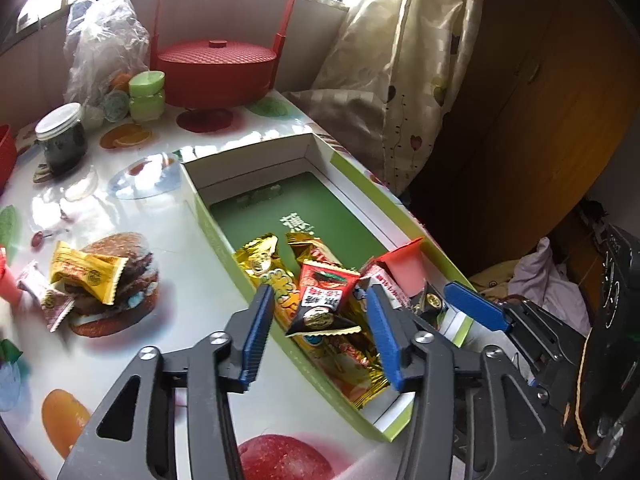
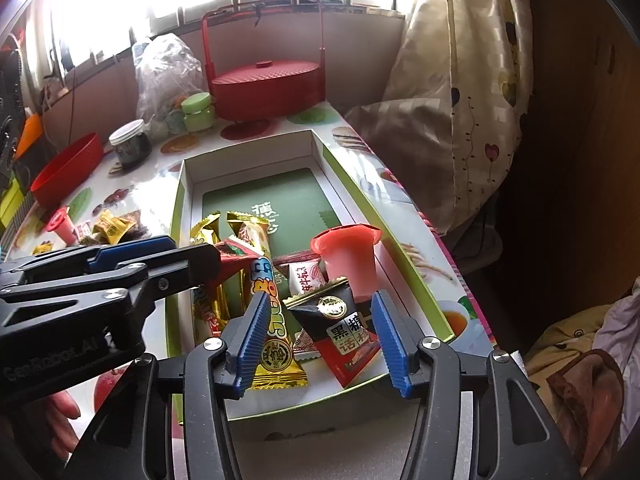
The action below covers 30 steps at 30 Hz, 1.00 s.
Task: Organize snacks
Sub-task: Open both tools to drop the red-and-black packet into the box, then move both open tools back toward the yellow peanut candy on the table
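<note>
Right gripper (image 2: 320,332) is held over the near end of the green box (image 2: 404,236), jaws spread, nothing pinched; a black-red pouch (image 2: 340,328) lies between them. Left gripper (image 1: 320,334) is hung over the same pile, jaws spread too, a red-black pouch (image 1: 326,300) below. Further in, the pink jelly cup (image 2: 346,260) is seen leaning. Loose yellow candy (image 1: 86,276) is left on the counter (image 1: 168,224). Risk judged: crowded grippers could collide, or the cup be knocked over.
</note>
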Available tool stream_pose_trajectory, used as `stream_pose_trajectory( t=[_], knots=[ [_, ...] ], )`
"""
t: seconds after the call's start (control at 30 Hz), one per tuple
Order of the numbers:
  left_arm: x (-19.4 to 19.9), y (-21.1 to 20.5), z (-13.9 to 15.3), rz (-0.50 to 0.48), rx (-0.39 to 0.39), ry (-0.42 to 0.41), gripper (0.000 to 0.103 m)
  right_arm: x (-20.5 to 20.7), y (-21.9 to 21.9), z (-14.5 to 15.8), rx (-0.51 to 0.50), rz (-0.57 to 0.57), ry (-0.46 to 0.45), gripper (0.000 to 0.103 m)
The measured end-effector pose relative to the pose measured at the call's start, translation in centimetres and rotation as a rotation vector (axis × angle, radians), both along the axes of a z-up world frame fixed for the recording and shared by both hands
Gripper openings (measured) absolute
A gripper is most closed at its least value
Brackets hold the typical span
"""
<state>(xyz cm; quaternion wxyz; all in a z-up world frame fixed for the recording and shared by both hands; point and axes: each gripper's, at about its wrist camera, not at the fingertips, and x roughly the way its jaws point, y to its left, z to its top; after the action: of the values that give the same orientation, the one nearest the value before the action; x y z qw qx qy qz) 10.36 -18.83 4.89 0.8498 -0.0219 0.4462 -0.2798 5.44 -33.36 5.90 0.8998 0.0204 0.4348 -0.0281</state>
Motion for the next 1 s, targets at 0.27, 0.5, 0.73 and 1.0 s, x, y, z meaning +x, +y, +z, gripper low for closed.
stream_pose_trajectory(
  t=[0.27, 0.5, 0.73, 1.0],
  knots=[
    [-0.9, 1.5, 1.0, 0.031, 0.018, -0.038, 0.05, -0.3, 0.6, 0.6, 0.001, -0.006, -0.013, 0.054],
    [-1.6, 3.9, 2.1, 0.082, 0.014, -0.067, 0.05, -0.5, 1.7, 1.6, -0.001, 0.009, -0.033, 0.054],
    [-2.3, 5.8, 3.0, 0.124, 0.018, -0.099, 0.05, -0.6, 2.8, 2.4, 0.002, 0.03, -0.051, 0.054],
    [-2.9, 7.7, 3.5, 0.159, 0.008, -0.111, 0.05, -0.5, 4.2, 2.8, 0.011, 0.058, -0.064, 0.055]
  ],
)
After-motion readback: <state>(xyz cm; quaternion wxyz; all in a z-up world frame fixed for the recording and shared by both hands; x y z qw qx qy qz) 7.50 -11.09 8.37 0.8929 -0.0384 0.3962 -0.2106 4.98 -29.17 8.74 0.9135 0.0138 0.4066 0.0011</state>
